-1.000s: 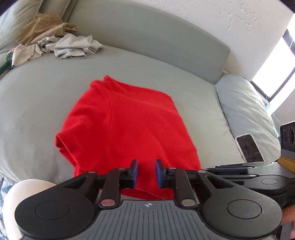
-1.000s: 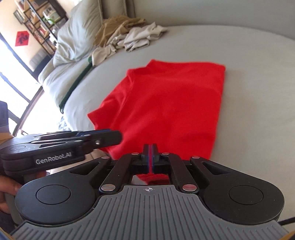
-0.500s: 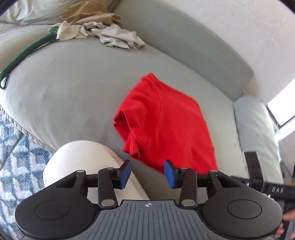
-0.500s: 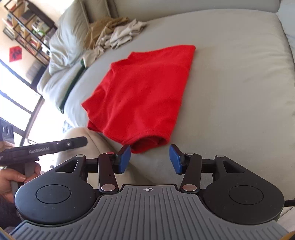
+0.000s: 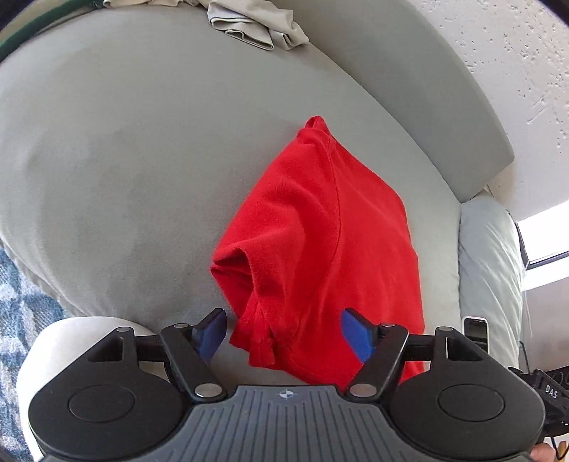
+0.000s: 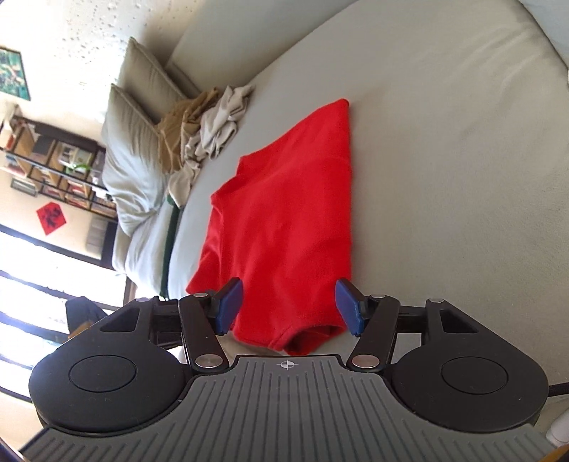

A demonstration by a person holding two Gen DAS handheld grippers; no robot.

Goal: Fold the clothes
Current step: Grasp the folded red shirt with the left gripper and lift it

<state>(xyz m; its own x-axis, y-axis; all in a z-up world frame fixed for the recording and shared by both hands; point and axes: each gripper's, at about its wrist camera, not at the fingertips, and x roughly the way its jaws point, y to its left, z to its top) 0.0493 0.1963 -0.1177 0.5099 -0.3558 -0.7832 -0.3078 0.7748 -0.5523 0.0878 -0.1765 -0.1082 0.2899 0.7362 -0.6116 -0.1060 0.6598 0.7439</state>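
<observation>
Left wrist view: the only legible writing is "DAS" in white on a black device at the 4 o'clock edge of the frame. The left gripper has its blue-padded jaws opening, well apart; the folded red T-shirt's near corner shows in the gap, but the pads do not press on it. The red T-shirt lies folded on the grey sofa seat, running from the frame's centre toward 5 o'clock, a sleeve opening facing 8 o'clock. At 12 o'clock a crumpled grey garment rests at the seat's far edge. A phone lies at 4 o'clock beside a pale cushion. A blue-and-white patterned rug shows at 9 o'clock.

Right wrist view: a red diamond-shaped paper on the wall at 9 o'clock bears a black character, too blurred to read. The right gripper also has its jaws opening, wide apart, with the red T-shirt seen between them and untouched by the pads. The shirt stretches from the centre toward 12 o'clock on the sofa seat. At 10 o'clock, a heap of tan and pale clothes leans against two cushions. A dark bookshelf at 9 o'clock holds books and small items, too small to tell apart.
</observation>
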